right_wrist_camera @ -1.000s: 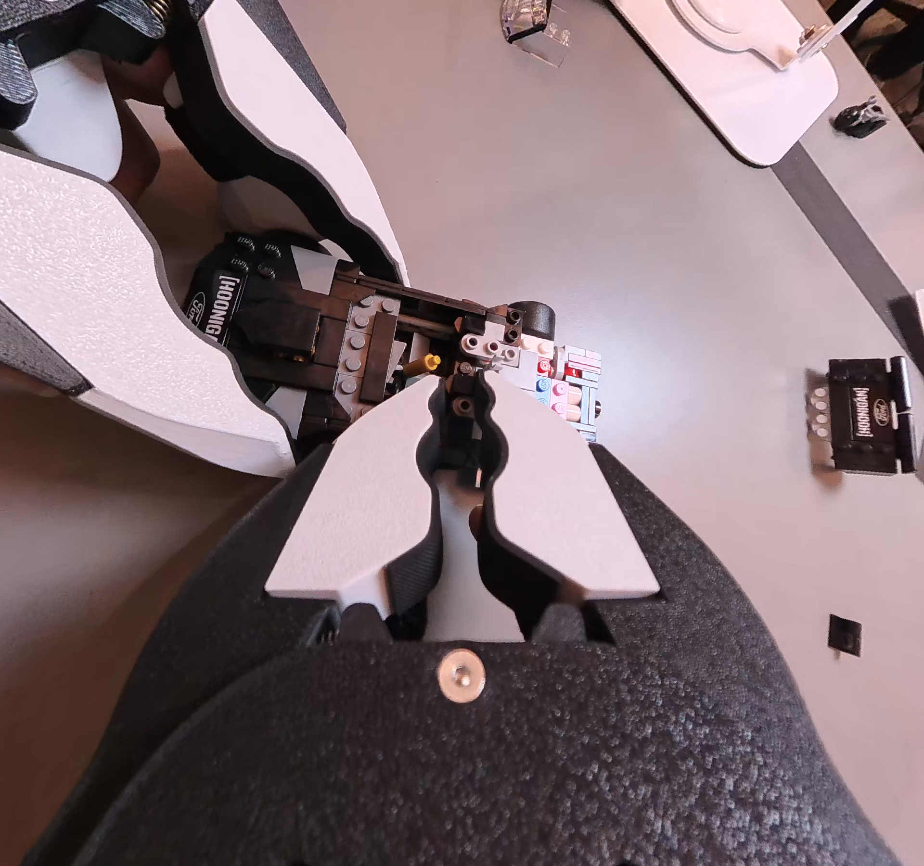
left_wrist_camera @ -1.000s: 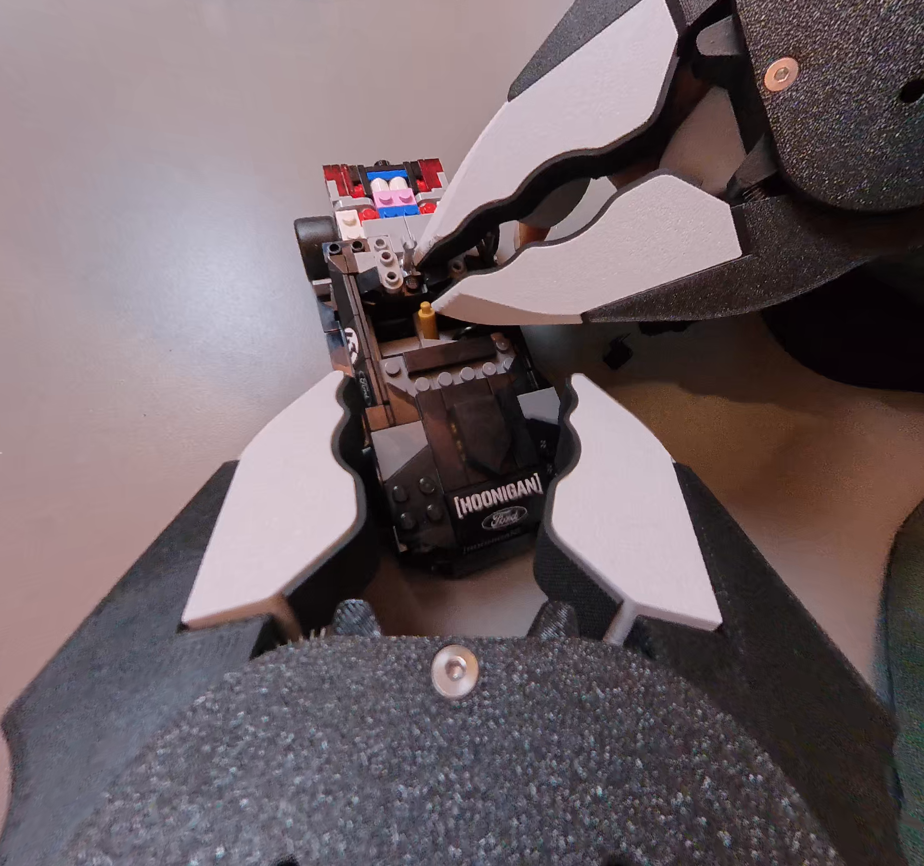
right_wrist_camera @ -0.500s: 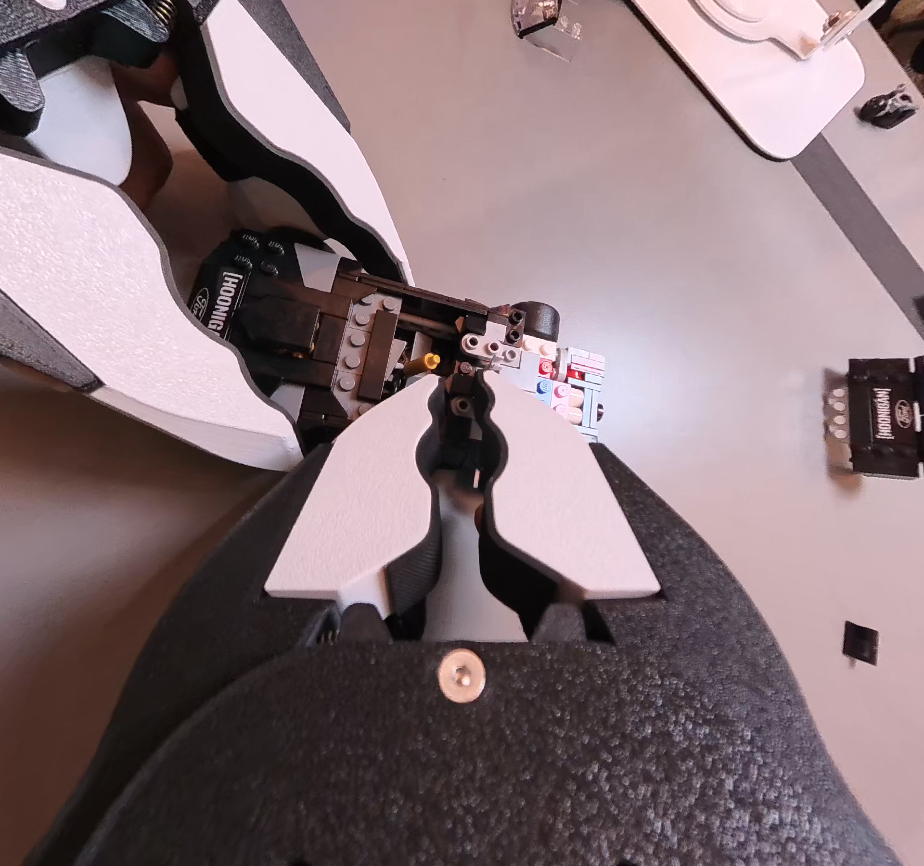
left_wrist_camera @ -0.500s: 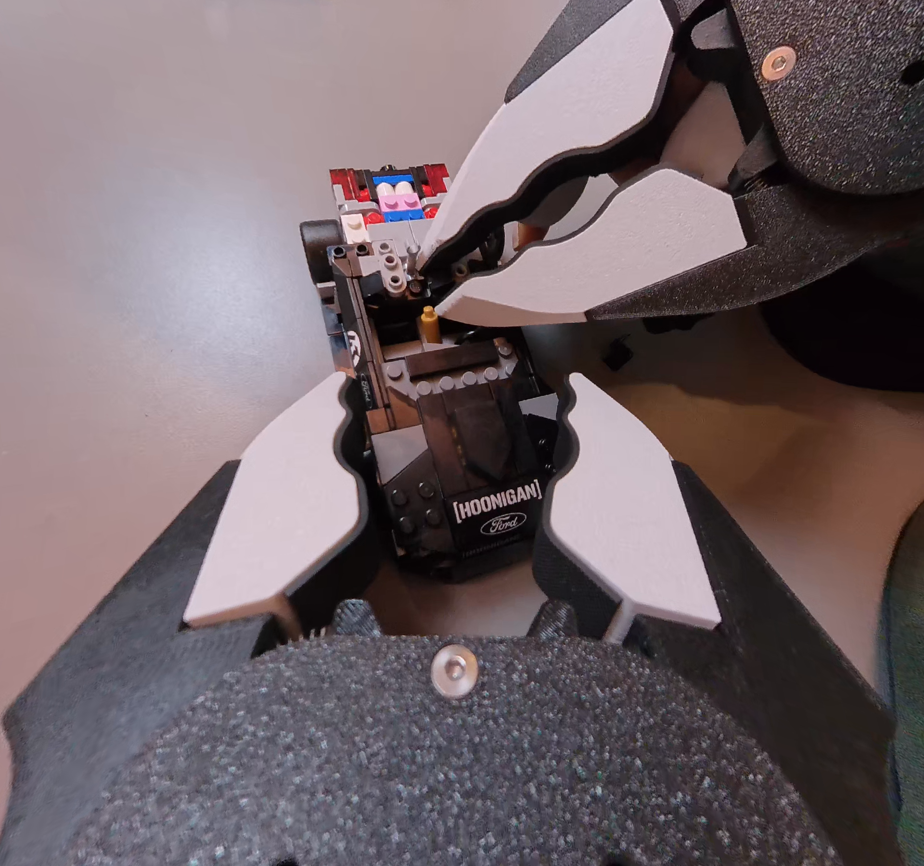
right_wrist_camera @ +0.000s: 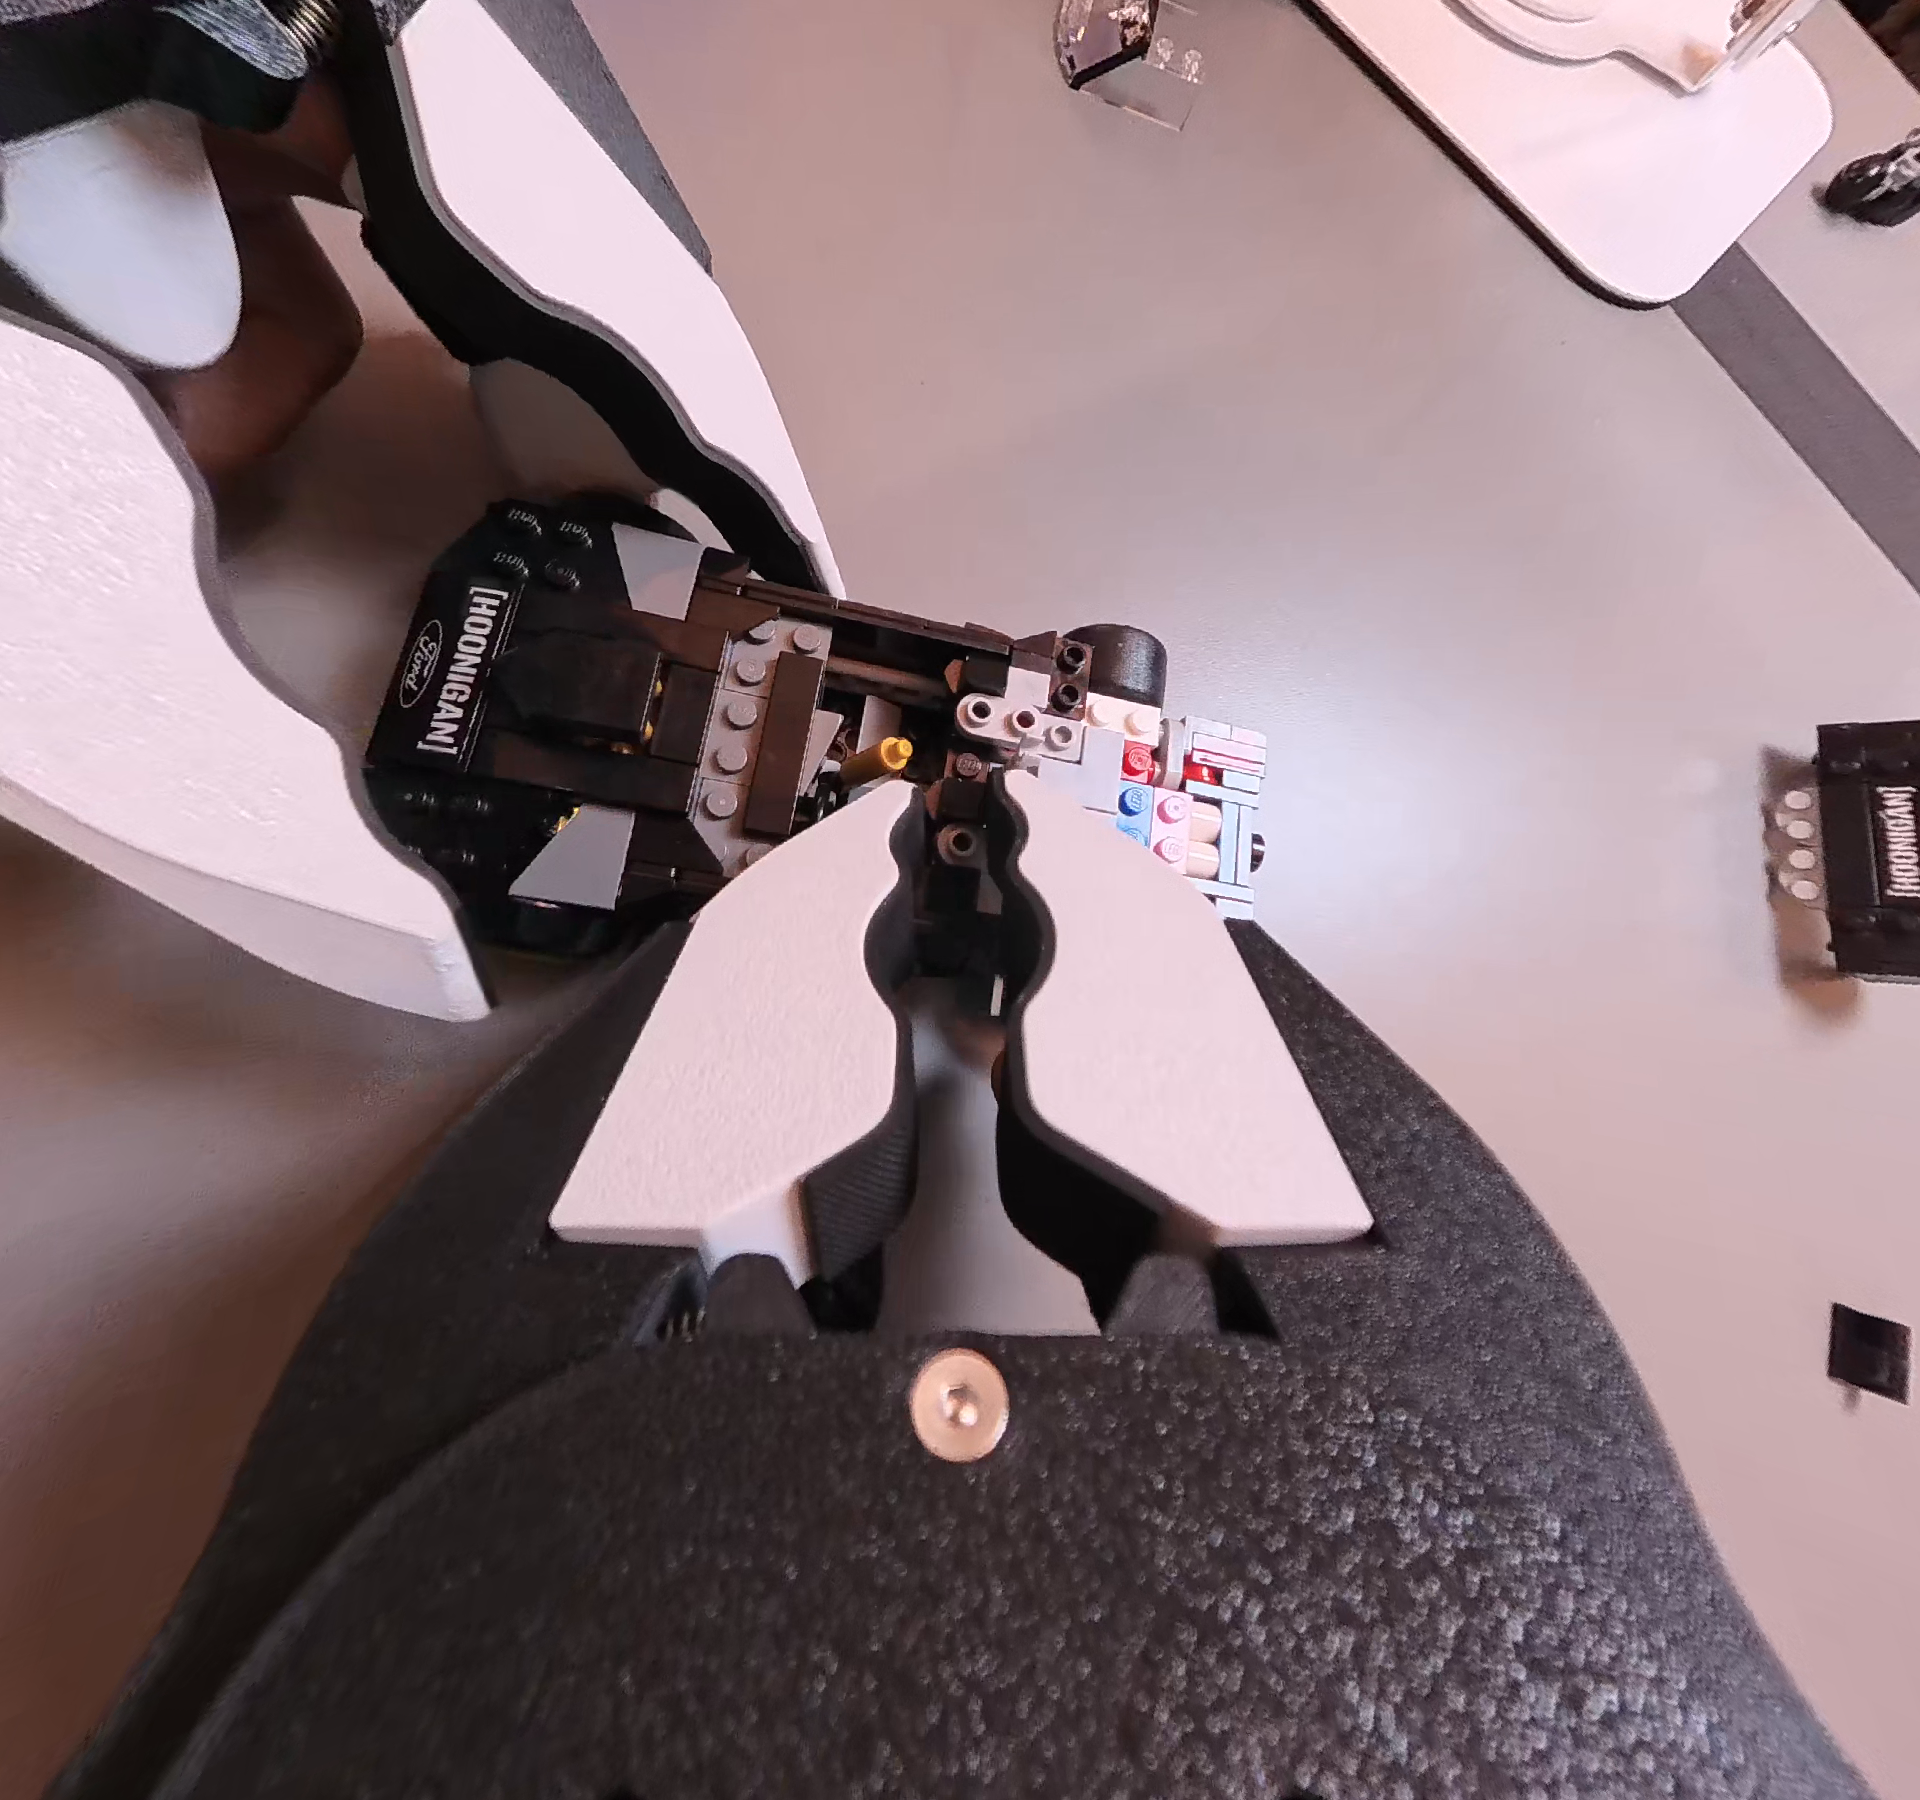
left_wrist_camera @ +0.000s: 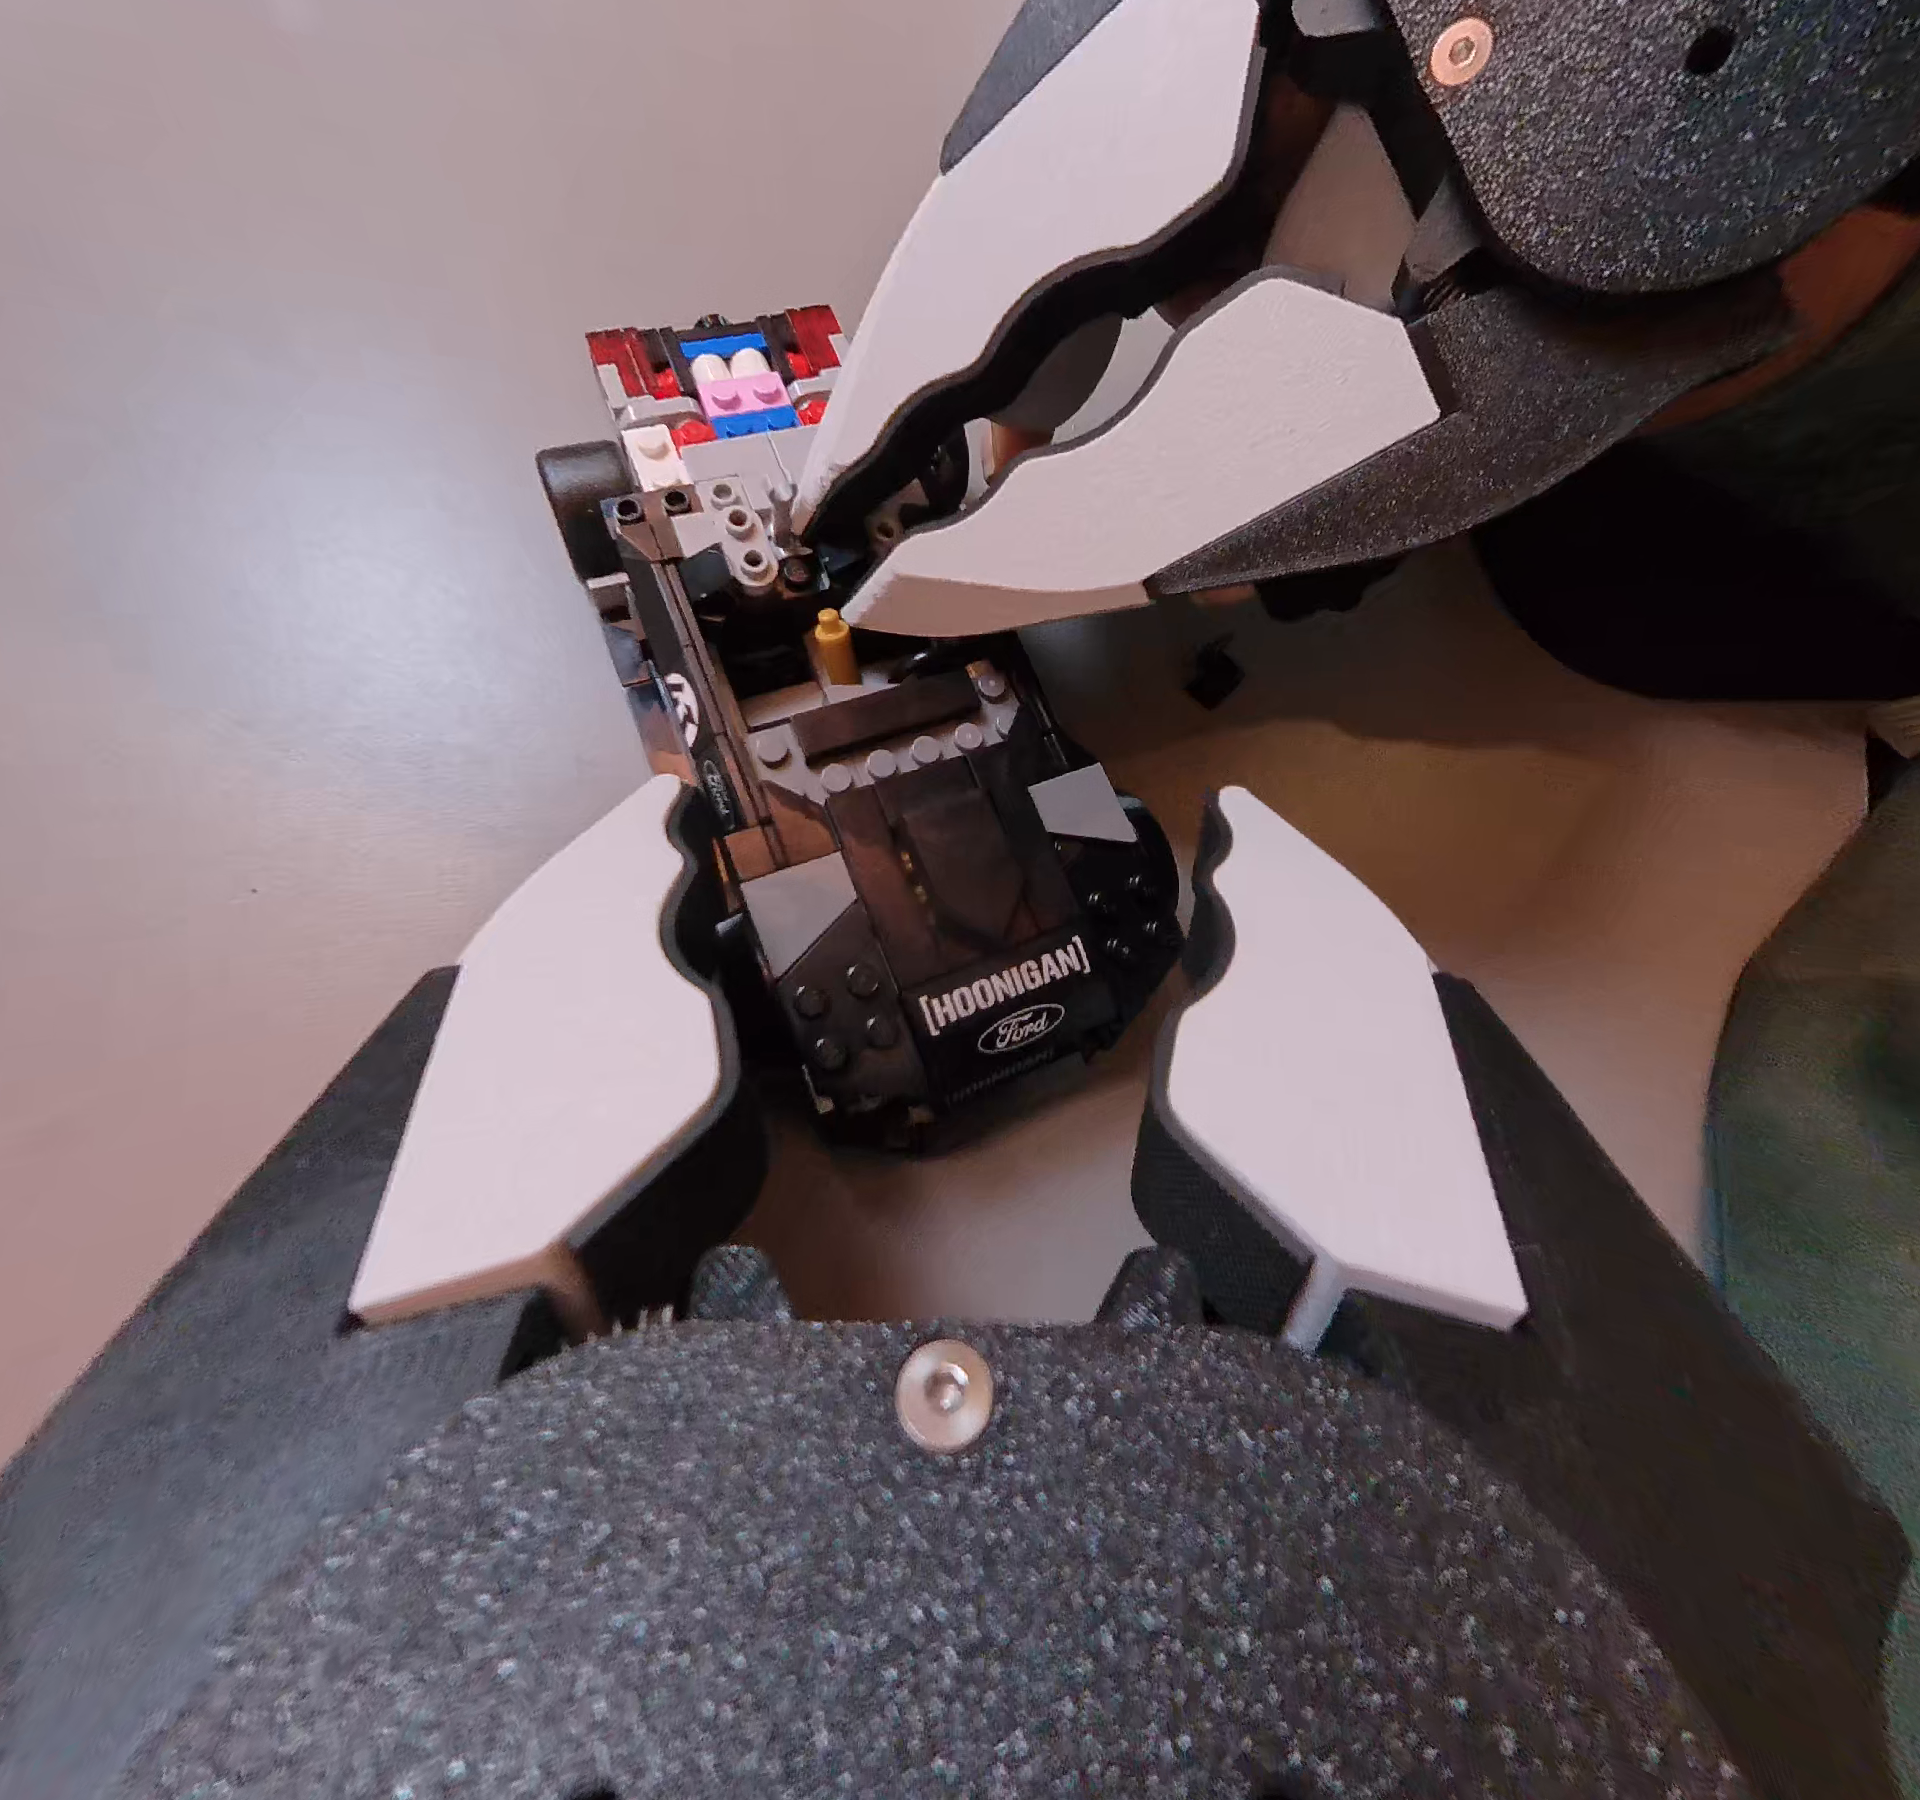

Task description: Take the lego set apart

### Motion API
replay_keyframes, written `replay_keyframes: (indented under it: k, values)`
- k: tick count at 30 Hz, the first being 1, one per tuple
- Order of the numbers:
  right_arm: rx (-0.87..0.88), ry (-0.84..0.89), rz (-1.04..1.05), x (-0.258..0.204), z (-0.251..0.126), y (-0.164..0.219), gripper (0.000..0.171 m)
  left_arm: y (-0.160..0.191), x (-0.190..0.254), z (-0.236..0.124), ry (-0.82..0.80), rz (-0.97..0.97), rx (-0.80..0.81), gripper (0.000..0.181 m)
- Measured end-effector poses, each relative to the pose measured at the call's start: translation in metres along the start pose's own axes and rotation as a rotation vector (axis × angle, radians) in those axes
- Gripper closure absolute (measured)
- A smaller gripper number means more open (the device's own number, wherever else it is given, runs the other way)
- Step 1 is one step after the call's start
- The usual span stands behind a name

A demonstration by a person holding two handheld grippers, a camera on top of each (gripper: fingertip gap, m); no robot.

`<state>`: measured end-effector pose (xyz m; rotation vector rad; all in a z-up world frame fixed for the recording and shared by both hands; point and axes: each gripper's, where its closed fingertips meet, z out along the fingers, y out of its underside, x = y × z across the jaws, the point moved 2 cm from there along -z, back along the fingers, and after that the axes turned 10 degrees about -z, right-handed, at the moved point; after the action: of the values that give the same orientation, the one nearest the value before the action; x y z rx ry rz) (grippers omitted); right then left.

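The black lego car (left_wrist_camera: 935, 867) lies on the grey table (left_wrist_camera: 260, 400), its printed nose toward me in the left wrist view. My left gripper (left_wrist_camera: 945, 815) is open around the nose. Its right finger (left_wrist_camera: 1309, 1023) stands clear of the car, and its left finger (left_wrist_camera: 582, 1002) is at the car's side. In the right wrist view my right gripper (right_wrist_camera: 958, 805) is shut on a black brick (right_wrist_camera: 956, 846) in the cabin of the car (right_wrist_camera: 582, 701), beside a yellow peg (right_wrist_camera: 878, 758). It also shows in the left wrist view (left_wrist_camera: 831, 561), coming in from the upper right.
A detached black roof piece (right_wrist_camera: 1870, 846) lies on the table to the right, with a small black piece (right_wrist_camera: 1870, 1345) nearer. A clear windscreen piece (right_wrist_camera: 1132, 15) and a white stand base (right_wrist_camera: 1600, 57) are at the far side. Another small black piece (left_wrist_camera: 1214, 678) lies by the car. Tip to tip, the grippers are about 5 cm apart. About 20 cm separates my right fingertips from the detached black roof piece (right_wrist_camera: 1870, 846).
My left gripper's jaws have widened, and the right finger has come off the car's nose. My right gripper stays shut on the black brick in the cabin.
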<state>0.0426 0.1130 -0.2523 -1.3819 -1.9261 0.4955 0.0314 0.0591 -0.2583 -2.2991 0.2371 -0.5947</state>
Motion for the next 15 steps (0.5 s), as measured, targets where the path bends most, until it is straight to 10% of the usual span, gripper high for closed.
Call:
replay_keyframes:
  k: [15]
  values:
    - [0.003, 0.007, 0.017, 0.003, 0.0, 0.001, 0.16, 0.004, 0.007, -0.007, 0.016, 0.129, -0.055, 0.082]
